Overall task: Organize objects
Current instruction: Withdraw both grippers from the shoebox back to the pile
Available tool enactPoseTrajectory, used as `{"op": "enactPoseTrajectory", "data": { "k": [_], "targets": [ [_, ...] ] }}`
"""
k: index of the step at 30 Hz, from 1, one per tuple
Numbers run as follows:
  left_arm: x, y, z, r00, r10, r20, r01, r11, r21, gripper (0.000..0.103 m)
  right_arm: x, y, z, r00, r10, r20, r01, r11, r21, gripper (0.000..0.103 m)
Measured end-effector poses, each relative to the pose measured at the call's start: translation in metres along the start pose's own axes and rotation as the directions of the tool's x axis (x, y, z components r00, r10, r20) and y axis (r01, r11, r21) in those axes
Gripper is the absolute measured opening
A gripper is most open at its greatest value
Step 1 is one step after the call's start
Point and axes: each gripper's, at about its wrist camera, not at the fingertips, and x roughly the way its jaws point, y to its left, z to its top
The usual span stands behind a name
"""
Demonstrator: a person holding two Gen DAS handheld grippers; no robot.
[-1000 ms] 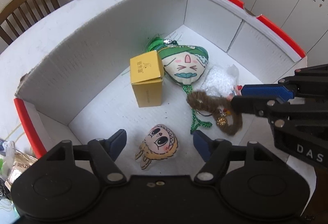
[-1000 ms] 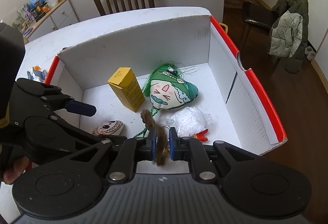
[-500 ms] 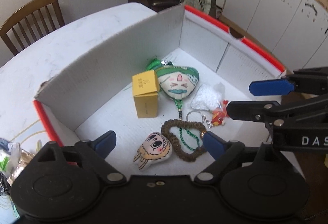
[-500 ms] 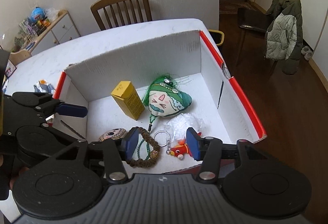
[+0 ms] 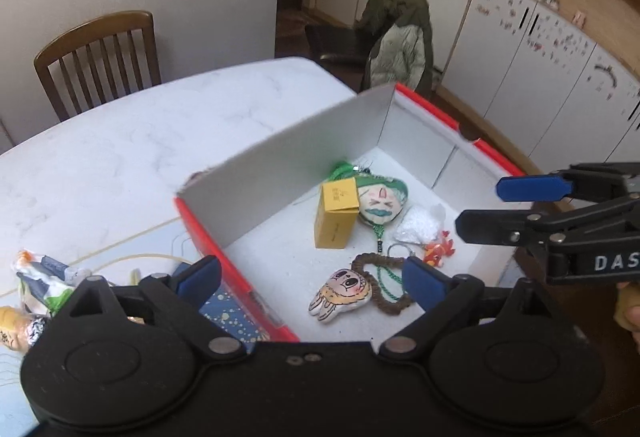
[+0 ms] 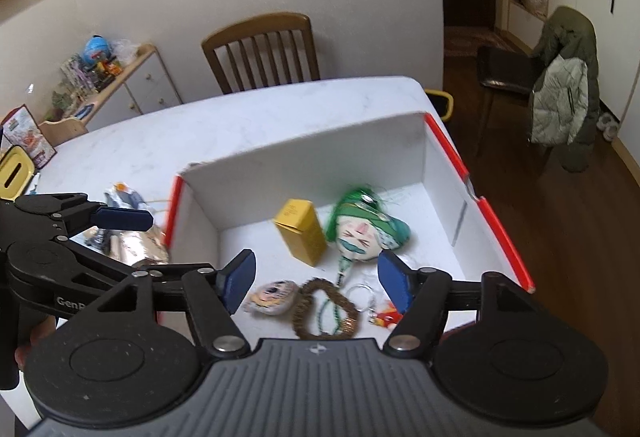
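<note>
Counter: white marbled counter (image 5: 132, 141), a wooden chair (image 6: 262, 51) at its far edge.
Room: white cabinets (image 5: 532, 49) and a jacket-draped chair (image 6: 564, 93) on a dark wooden floor, to the right of the right claw.
Edges: red-rimmed white box (image 5: 288, 157) sits ahead of both claws, its far wall upright, its right corner near the counter's edge.
Open room: bare counter beyond the box's far wall.
Box contents: yellow carton (image 5: 336, 215) upright, touching the green-capped plush face (image 6: 366, 231); white plastic bag (image 5: 418, 227), red fish charm (image 5: 438, 251) and key ring beside them.
Task's thing: brown bead bracelet (image 6: 324, 307) lies on the box floor between the right claw's fingers, just beside the bunny-eared plush face (image 5: 340, 295).
Outside box: wrappers and a blue packet (image 5: 228, 307) left of the left claw.
Left claw (image 5: 312, 277): released, spread wide, empty.
Right claw (image 6: 316, 277): released, spread wide, empty.
</note>
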Motion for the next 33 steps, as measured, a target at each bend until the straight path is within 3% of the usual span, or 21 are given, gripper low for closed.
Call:
{"op": "enactPoseTrajectory", "data": {
  "k": [12,33],
  "targets": [
    [-0.064,0.049,-0.023,0.996,0.016,0.085,-0.013,0.999,-0.03,0.099,-0.019,0.074,-0.001,0.997,0.029,0.065,-0.028,0.999,-0.025,0.083],
    [-0.116,0.165,-0.079,0.985,0.116,0.129,-0.099,0.987,-0.129,0.103,0.005,0.199,-0.019,0.997,0.077,0.004,-0.076,0.99,-0.116,0.084]
  ]
}}
